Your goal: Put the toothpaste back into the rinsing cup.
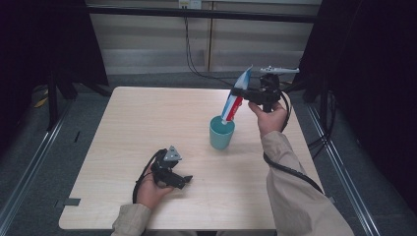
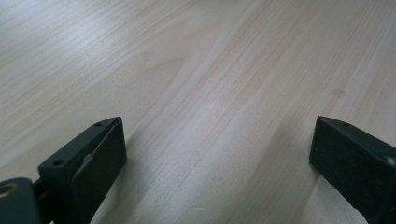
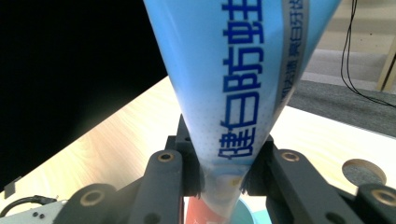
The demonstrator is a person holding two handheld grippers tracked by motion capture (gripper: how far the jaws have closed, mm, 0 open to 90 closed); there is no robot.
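The right gripper [image 1: 239, 91] is clenched on a blue, white and red toothpaste tube [image 1: 235, 98], its jaws pinching the tube's upper half while the cap end dips into the mouth of a teal cup [image 1: 221, 133] — in the right gripper view the tube [image 3: 243, 93] rises between the black jaws, squeezed flat where the pads meet it. The cup stands on the desk [image 1: 147, 123] toward its right edge, about midway between the near and far edges. The tube leans, its flat tail tipped up and toward the far right corner.

The step in hand looks like lowering the tube into the cup. Done well, it would mean bringing the tube nearer upright over the cup's centre, easing it down until the cap rests on the bottom, and only then letting go — a release from this tilt could tip the light cup.

The person's right hand [image 1: 269, 118] is raised above the desk, forearm reaching in from the near right corner, wrist bent so the gripper points leftward and down. The left gripper [image 1: 187, 181] rests released near the near edge, jaws wide apart over bare wood, nothing between them.
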